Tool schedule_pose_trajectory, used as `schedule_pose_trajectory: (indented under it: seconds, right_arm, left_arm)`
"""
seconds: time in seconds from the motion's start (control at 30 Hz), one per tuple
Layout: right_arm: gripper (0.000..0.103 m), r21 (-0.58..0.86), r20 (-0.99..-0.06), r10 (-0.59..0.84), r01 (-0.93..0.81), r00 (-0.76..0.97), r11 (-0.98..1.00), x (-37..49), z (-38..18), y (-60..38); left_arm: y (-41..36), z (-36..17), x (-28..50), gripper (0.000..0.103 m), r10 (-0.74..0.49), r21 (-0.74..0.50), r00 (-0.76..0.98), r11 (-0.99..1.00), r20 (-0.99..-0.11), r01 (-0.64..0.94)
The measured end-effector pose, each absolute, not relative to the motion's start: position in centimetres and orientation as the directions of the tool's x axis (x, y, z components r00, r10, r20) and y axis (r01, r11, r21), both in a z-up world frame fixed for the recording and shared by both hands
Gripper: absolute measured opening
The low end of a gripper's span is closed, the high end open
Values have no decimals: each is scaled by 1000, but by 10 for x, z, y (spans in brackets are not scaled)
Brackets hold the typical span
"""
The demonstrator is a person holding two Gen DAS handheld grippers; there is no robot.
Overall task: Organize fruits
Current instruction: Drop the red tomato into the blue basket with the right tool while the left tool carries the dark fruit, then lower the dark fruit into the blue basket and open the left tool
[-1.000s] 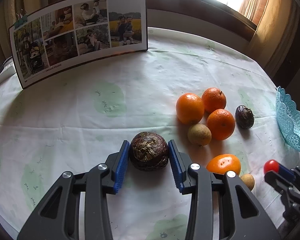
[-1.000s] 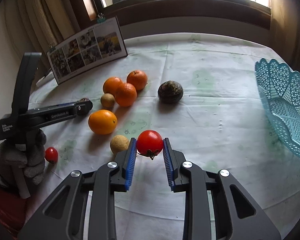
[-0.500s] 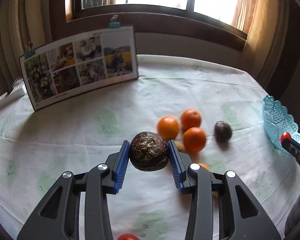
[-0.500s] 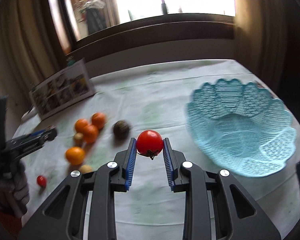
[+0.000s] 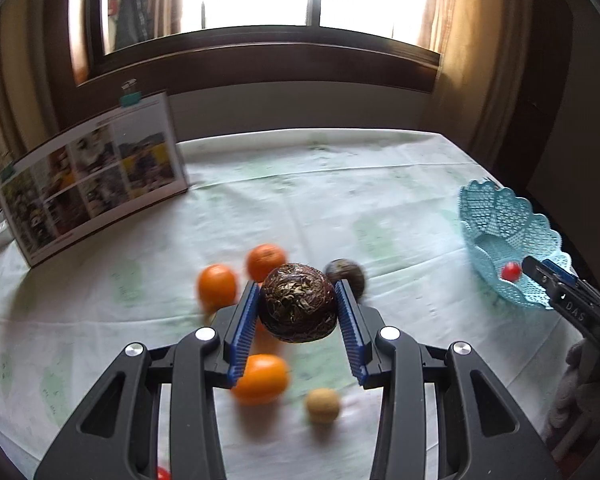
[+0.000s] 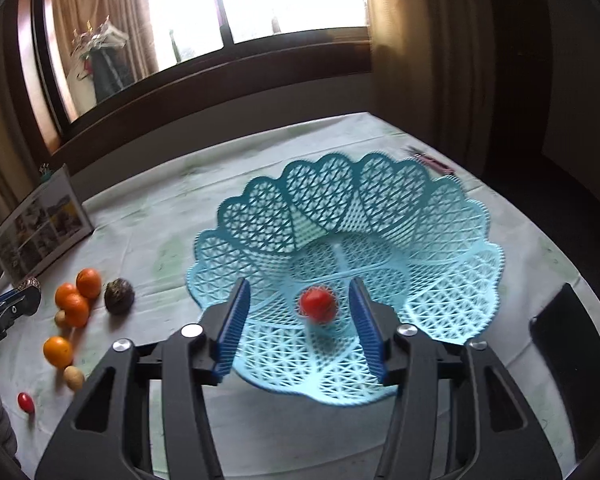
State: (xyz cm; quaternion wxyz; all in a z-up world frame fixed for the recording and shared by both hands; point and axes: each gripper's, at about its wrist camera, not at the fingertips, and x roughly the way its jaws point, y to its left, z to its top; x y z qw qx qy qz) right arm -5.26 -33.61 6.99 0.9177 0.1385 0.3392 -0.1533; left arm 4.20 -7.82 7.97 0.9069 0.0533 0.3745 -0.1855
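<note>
Nearest, the left claw (image 5: 297,312) is pinching a dark mottled fruit (image 5: 297,307) between its blue pads, carrying it clear above the bench (image 5: 340,208). Below it, the oranges (image 5: 216,286), a small tan fruit (image 5: 322,405) and a second dark fruit (image 5: 346,276) are waiting on the cloth. Farther right, the right claw (image 6: 300,312) is hanging spread over the blue lattice basket (image 6: 440,216), with the red tomato (image 6: 318,305) lying loose inside, touching neither pad. Seemingly the drop-off step is finishing; next, the left claw needs to be travelling toward the basket while the right clears out.
</note>
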Motion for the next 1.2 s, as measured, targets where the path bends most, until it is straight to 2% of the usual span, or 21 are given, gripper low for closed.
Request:
schedule_pose_trajectory:
  seconds: [0.03, 0.1, 0.13, 0.27, 0.73, 0.77, 0.8, 0.87, 0.93, 1.0, 1.03, 1.2]
  right_arm:
    - [55, 147, -656, -203, 387, 727, 910, -55, 70, -339]
    - [65, 156, -642, -218, 404, 735, 901, -60, 69, -345]
    - [67, 163, -636, -228, 417, 737, 894, -62, 69, -348]
    - [68, 167, -614, -299, 490, 731, 855, -73, 65, -360]
    - [70, 245, -550, -371, 569, 749, 785, -96, 70, -375]
    - [71, 244, -544, -380, 575, 748, 781, -98, 71, -375]
    - [79, 245, -541, -390, 583, 745, 774, -98, 72, -377]
    - [82, 261, -533, -398, 593, 746, 761, -103, 72, -382]
    - [82, 282, -525, -407, 604, 748, 746, -108, 74, -387]
    - [82, 292, -520, -419, 616, 745, 732, -112, 74, -391]
    - [82, 294, -521, -421, 619, 743, 729, -112, 74, -391]
    - [82, 285, -522, -426, 622, 739, 729, -111, 72, -391]
  left_arm:
    - [-87, 81, 42, 40, -304, -41, 647, 921, -699, 388]
    - [-100, 83, 42, 40, -315, -39, 643, 913, -698, 405]
    - [-106, 84, 41, 40, -323, -39, 642, 909, -696, 415]
    - [-139, 89, 37, 40, -359, -36, 631, 885, -687, 464]
    - [-240, 83, 30, 40, -498, -77, 533, 775, -684, 627]
    - [-244, 81, 30, 40, -506, -84, 523, 769, -686, 634]
    - [-248, 80, 30, 40, -513, -92, 512, 762, -689, 641]
    - [-255, 77, 32, 40, -537, -122, 481, 745, -693, 656]
    - [-257, 77, 32, 46, -548, -141, 475, 744, -689, 653]
    - [-253, 77, 33, 79, -554, -161, 480, 752, -680, 639]
    - [-250, 79, 34, 83, -555, -167, 487, 757, -674, 632]
    - [-228, 86, 39, 84, -514, -151, 545, 804, -663, 575]
